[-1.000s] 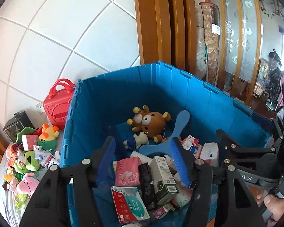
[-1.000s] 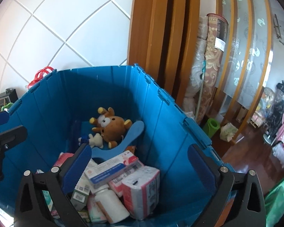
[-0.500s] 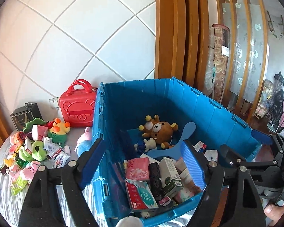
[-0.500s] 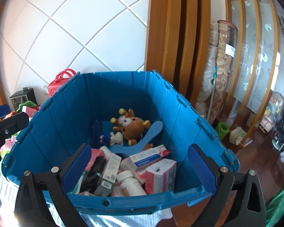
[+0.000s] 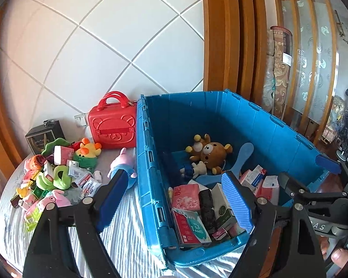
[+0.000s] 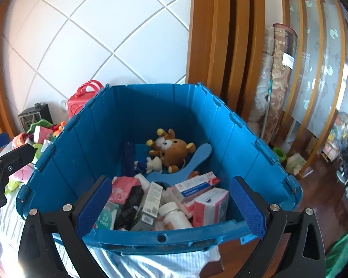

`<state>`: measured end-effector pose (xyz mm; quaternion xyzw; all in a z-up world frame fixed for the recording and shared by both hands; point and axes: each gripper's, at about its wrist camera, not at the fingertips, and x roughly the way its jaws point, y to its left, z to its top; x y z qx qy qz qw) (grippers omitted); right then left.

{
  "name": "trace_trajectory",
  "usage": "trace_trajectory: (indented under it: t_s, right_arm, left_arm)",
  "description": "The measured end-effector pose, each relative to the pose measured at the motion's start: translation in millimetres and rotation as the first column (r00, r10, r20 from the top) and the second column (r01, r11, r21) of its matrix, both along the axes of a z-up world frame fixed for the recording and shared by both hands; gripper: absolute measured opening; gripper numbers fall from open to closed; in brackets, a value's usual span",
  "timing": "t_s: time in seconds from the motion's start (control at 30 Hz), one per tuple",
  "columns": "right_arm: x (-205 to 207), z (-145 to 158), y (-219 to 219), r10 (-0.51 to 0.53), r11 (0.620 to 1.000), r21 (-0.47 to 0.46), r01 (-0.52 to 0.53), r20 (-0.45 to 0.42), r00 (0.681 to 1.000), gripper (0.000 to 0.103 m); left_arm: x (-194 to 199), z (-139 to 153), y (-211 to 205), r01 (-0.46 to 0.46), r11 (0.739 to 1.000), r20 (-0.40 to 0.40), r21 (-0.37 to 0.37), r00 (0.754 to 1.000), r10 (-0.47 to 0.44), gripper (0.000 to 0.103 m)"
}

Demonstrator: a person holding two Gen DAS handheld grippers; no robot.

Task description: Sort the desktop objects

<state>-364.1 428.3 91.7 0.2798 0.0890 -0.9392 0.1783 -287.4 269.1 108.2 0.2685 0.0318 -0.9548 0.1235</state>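
A blue crate (image 5: 150, 162) stands on the cloth-covered table and holds a brown bear plush (image 5: 212, 155), a blue curved toy (image 5: 241, 159) and several boxes and tissue packs (image 5: 188, 199). My left gripper (image 5: 174, 201) hovers open before the crate's near left corner, with nothing between its pads. To its left, a heap of small toys and packets (image 5: 58, 176) lies on the table. In the right wrist view my right gripper (image 6: 170, 207) is open and empty in front of the crate's near rim (image 6: 160, 235). The bear plush (image 6: 174, 149) and a white bottle (image 6: 174, 215) lie inside.
Behind the toy heap, a red carry case (image 5: 113, 127) and a black box (image 5: 41, 134) stand against the tiled wall. A pink plush (image 5: 124, 162) lies beside the crate. Wooden posts and a rolled carpet (image 6: 283, 69) rise behind it. The floor (image 6: 317, 185) drops away on the right.
Both grippers have drawn back from over the crate, so its near rim now shows. The left gripper's jaws have widened, and more of the toy heap has come into its view.
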Motion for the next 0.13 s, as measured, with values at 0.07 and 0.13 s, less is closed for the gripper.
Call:
trace_trajectory:
  t_s: [0.07, 0.13]
  right_arm:
    - [1.4, 0.2, 0.4, -0.001, 1.0, 0.0, 0.001, -0.001, 1.0, 0.103]
    - [3.1, 0.5, 0.9, -0.003, 1.0, -0.001, 0.003, -0.003, 1.0, 0.103]
  left_arm:
    - [1.5, -0.3, -0.8, -0.002, 1.0, -0.001, 0.0, 1.0, 0.002, 0.083]
    - [2.0, -0.2, -0.5, -0.003, 1.0, -0.003, 0.0, 1.0, 0.003, 0.083]
